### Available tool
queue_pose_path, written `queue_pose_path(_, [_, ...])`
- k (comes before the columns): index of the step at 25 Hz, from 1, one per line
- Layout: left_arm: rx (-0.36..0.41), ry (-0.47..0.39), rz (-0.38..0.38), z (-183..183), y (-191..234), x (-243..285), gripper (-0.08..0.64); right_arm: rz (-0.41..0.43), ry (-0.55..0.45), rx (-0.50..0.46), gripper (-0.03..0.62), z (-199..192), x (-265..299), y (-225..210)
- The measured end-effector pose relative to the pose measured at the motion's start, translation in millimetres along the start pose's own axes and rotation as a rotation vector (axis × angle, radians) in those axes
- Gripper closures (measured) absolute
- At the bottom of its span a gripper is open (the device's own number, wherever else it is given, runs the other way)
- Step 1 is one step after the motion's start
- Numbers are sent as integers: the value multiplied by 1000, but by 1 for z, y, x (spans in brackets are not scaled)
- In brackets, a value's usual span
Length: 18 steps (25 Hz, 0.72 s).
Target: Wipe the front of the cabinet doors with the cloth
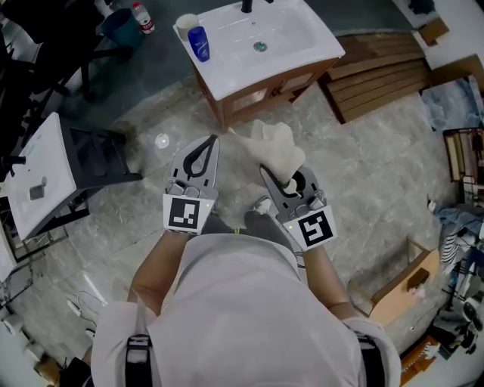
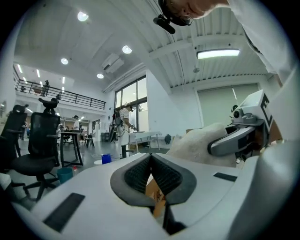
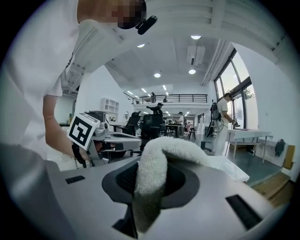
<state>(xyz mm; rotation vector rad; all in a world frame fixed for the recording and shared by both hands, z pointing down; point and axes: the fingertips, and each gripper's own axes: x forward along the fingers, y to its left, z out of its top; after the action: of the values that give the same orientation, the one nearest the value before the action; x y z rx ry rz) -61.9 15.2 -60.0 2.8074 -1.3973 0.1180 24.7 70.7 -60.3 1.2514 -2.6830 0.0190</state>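
A wooden vanity cabinet (image 1: 261,94) with a white sink top (image 1: 302,45) stands ahead of me on the floor, its doors facing me. A cream cloth (image 1: 277,143) bunches out of my right gripper (image 1: 277,175), which is shut on it, a short way in front of the doors. In the right gripper view the cloth (image 3: 154,164) drapes over the jaws of the right gripper (image 3: 149,161). My left gripper (image 1: 215,139) hangs beside it, shut with nothing held, its tips touching. The left gripper view shows the left gripper (image 2: 151,155) and, to the right, the cloth (image 2: 201,143).
A blue bottle (image 1: 198,43) and a cup (image 1: 186,23) stand on the sink top's left corner. Wooden slats (image 1: 378,75) lie to the cabinet's right. A dark chair base (image 1: 98,155) and a white panel (image 1: 38,178) are at left, a cardboard box (image 1: 401,283) at lower right.
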Motion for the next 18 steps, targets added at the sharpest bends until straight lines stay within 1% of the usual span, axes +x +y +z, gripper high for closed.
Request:
queue_pose_path(2, [7,8,29,-7,-3,13,541,29,17,0,489,-15,4,-15])
queue_pose_path(4, [0,17,68,-24,0,25,541,46,20,14,489,-33,14,-28])
queue_pose_path(6, [-12,38,103,-52,8,37,541,56,32,30,489,-57,29,-41])
queue_pose_path(8, [-26,70,123,-87,17,49,541,62,56,57,489,-87,47,-54])
queue_pose_path(11, [-29,119,116,-148,30,67,541,84,88,91,489,-139,76,-63])
queue_pose_path(14, [-34,149,103,-214,41,83,541,110,98,94,489,-199,106,-64])
queue_pose_path(16, [-33,167,79,-257,43,92,541,123,106,95,489,-241,122,-63])
queue_pose_path(18, [-13,169,58,-295,46,101,541,135,115,85,489,-280,136,-64])
